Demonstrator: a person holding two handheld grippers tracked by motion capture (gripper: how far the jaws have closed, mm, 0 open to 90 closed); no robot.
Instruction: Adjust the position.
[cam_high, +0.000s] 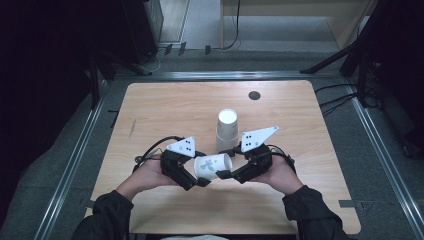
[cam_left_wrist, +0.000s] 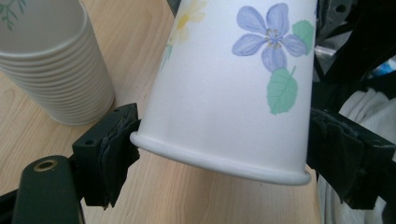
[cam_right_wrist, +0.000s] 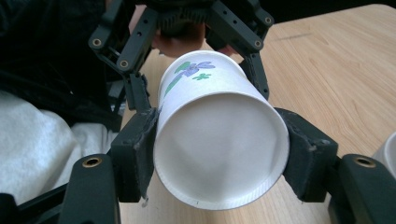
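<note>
A white paper cup (cam_high: 212, 166) with printed flowers lies on its side in the air over the table's near middle, between both grippers. My right gripper (cam_high: 227, 162) is shut on its base end; in the right gripper view its pads (cam_right_wrist: 140, 154) press both sides of the cup (cam_right_wrist: 219, 149). My left gripper (cam_high: 199, 170) stands open around the mouth end. The rolled rim of the cup (cam_left_wrist: 224, 93) sits between its pads (cam_left_wrist: 116, 154), which flank it closely without squeezing. Farther off in the right gripper view, the left gripper (cam_right_wrist: 201, 88) straddles the cup.
A tall stack of paper cups (cam_high: 227, 127) stands upside down just behind the grippers, also visible as the stack (cam_left_wrist: 51, 60) in the left gripper view. A dark round grommet (cam_high: 254, 95) sits near the wooden table's (cam_high: 165, 105) far edge. Dark sleeves come in from the bottom.
</note>
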